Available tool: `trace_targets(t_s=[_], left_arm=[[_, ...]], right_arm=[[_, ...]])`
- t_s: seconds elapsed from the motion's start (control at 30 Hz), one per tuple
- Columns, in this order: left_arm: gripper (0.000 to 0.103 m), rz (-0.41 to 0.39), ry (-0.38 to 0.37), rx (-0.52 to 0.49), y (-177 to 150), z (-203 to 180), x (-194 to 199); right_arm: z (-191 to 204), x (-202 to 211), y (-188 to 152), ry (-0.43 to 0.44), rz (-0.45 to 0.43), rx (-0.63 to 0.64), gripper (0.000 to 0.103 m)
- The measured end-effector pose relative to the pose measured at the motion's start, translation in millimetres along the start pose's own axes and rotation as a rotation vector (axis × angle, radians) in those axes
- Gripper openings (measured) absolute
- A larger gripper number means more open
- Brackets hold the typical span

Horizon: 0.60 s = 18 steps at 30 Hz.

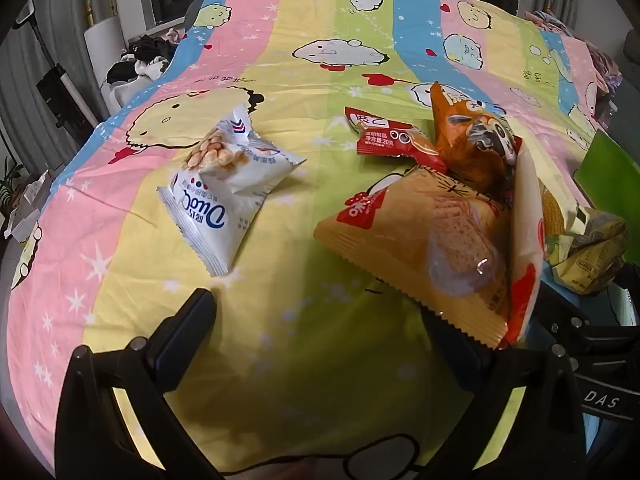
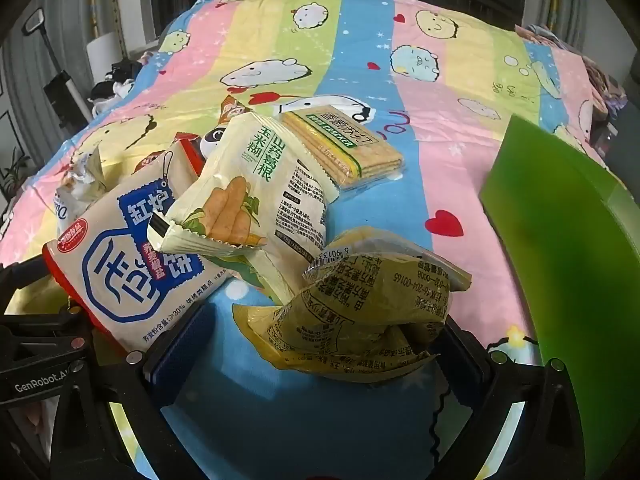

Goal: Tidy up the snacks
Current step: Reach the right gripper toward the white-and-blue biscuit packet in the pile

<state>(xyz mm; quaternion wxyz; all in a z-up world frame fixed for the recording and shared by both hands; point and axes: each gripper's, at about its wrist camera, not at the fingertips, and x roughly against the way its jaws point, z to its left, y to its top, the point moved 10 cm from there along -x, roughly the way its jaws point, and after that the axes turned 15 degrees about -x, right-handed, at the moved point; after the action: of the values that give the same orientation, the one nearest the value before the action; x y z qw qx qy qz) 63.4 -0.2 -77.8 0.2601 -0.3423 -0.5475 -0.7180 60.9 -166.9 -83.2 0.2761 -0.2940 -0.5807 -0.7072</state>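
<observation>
Snacks: heaped on a striped cartoon bedsheet (image 1: 304,360). White pouch (image 1: 228,188) printed "Duo", lying apart at left; cracker pack (image 2: 344,148) labelled "SODA CRACKER"; cream packet (image 2: 260,192); olive packet (image 2: 360,312). Left gripper (image 1: 320,336) and right gripper (image 2: 320,352) both spread wide, holding nothing.

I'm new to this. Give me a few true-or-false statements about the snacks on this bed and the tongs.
1. The white packet lies apart from the pile. True.
2. The left tongs are clamped on the white packet. False: they are open, holding nothing.
3. The cracker pack shows its biscuits through clear wrapping. True.
4. The snacks lie on a bare wooden table. False: they lie on a striped cartoon bedsheet.
5. The right tongs are open. True.
</observation>
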Motion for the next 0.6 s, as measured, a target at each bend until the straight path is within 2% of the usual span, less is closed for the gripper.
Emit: trace_targets(t_s=[0.6], left_arm=[[0.103, 0.015, 0.003, 0.006, -3.2, 6.8, -0.1]], right_arm=[[-0.1, 0.3, -0.1, -0.003, -0.002, 0.003, 0.103]])
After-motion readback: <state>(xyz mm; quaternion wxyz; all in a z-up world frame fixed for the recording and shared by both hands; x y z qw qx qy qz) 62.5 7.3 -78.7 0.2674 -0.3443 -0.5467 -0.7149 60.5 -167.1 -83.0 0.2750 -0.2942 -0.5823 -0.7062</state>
